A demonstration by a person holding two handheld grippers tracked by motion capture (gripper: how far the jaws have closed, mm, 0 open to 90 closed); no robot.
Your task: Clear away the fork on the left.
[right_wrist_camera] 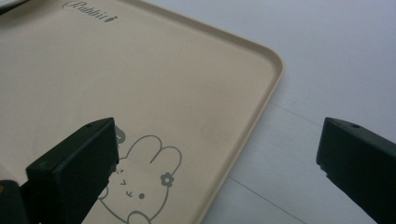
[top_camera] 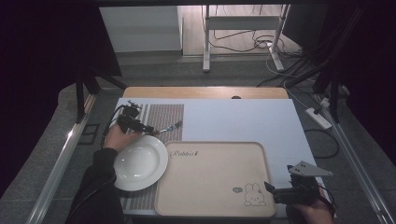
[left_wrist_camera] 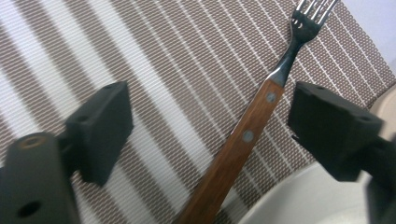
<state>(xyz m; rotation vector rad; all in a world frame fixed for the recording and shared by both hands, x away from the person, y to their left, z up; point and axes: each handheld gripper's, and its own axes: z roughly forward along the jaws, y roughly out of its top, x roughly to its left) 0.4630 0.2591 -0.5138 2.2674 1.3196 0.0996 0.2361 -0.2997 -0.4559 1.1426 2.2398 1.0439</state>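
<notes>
**Inspector:** Start nearest the person. What is at the front edge?

**Assistant:** The right gripper [top_camera: 271, 188] is at the table's near right corner, held in the right hand [top_camera: 314, 210]. Its jaws stand wide apart and grasp nothing. In the right gripper view, one jaw is over the beige tray [right_wrist_camera: 140, 84], above its printed rabbit [right_wrist_camera: 144, 179]; the other is over the white table surface [right_wrist_camera: 336, 60] beside the tray's rim.

**Inspector:** And the tray itself?

**Assistant:** It lies flat at front centre, nothing on it, with lettering in its far left corner.

**Inspector:** To its left?

**Assistant:** A white plate [top_camera: 138, 163] sits on a striped brown-and-white placemat [top_camera: 163, 116], its rim just beside the tray's left edge, possibly over it; I cannot tell which.

**Inspector:** Further back?

**Assistant:** The left gripper [top_camera: 150, 130], in the left hand [top_camera: 117, 137], is just beyond the plate. Its jaws are released, spread either side of a fork [left_wrist_camera: 243, 140] without touching it.

**Inspector:** Position of the fork?

**Assistant:** It lies on the placemat, wooden handle with two rivets toward the plate, metal tines pointing away. The handle end passes by the plate's rim; contact cannot be confirmed.

**Inspector:** Beyond the table?

**Assistant:** Floor, cables [top_camera: 243, 42] and a stand's legs.
</notes>
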